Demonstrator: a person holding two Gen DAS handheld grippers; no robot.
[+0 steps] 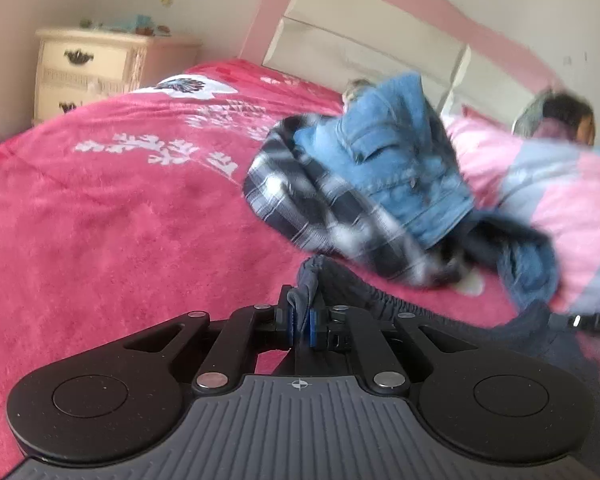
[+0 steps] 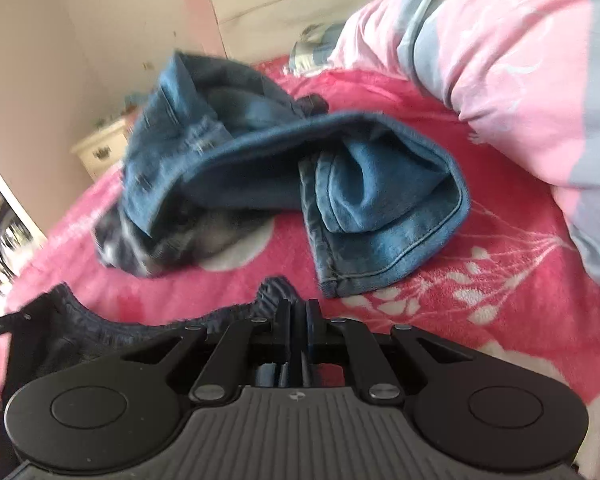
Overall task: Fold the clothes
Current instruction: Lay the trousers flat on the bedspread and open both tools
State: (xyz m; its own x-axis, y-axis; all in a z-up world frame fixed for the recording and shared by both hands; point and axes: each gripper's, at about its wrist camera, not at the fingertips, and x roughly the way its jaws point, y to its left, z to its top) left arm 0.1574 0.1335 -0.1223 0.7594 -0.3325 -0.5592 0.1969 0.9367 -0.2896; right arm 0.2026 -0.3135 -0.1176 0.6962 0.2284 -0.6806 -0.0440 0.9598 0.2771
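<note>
1. We are in a home bedroom: ahead of the fingers spreads a bed under a pink fleece blanket [image 1: 100,208] printed with white flowers.
2. Beyond the fingers rises a pink and white headboard [image 1: 340,36].
3. Far left of the fingers stands a cream nightstand [image 1: 88,68] with ornate handles.
4. Right of the fingers bunches a pink-and-grey duvet [image 2: 520,60]; loose clothes [image 1: 364,184] lie ahead.

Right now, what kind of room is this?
Most likely a bedroom: a bed under a pink blanket, a pink and white headboard, and a cream nightstand beside it. Clothes lie in a heap on the bed.
</note>
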